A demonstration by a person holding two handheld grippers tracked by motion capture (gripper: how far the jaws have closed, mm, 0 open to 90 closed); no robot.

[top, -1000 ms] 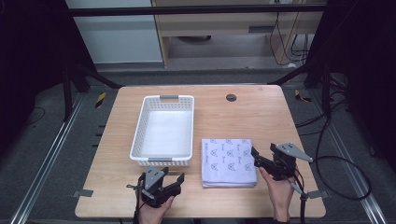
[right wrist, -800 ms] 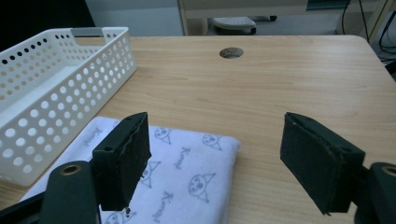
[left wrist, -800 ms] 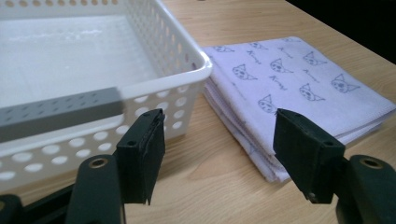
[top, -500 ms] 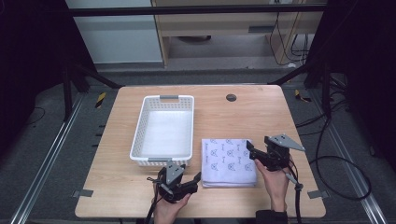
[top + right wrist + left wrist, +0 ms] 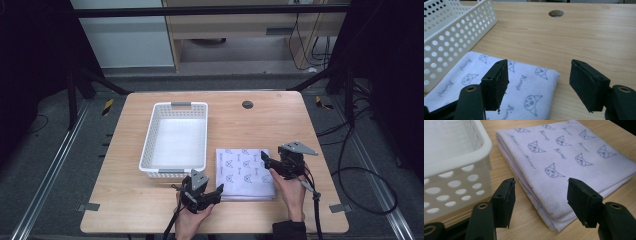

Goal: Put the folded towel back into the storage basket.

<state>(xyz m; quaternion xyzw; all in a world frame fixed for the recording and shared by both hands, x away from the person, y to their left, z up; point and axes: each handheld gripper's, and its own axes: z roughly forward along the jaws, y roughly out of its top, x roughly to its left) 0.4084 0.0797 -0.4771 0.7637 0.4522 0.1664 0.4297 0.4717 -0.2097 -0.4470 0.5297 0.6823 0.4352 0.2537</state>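
A folded pale lilac towel (image 5: 245, 172) printed with small cat faces lies on the wooden table, right of a white perforated basket (image 5: 148, 141). My left gripper (image 5: 216, 193) is open at the towel's near left corner, its jaws either side of the folded edge of the towel (image 5: 564, 157). At the towel's far right edge my right gripper (image 5: 264, 159) is open as well. In the right gripper view its jaws (image 5: 539, 62) straddle the far corner of the towel (image 5: 524, 85). Neither gripper holds anything.
The basket (image 5: 461, 157) looks empty and stands just left of the towel; its wall (image 5: 461, 32) is close to the right gripper. A round cable hole (image 5: 556, 13) sits near the table's far edge (image 5: 247, 104). Bare wood (image 5: 300, 125) spreads beyond the towel.
My left gripper slid right along the table's front, from below the basket to the towel's near left corner. My right gripper shifted left onto the towel's far right edge.
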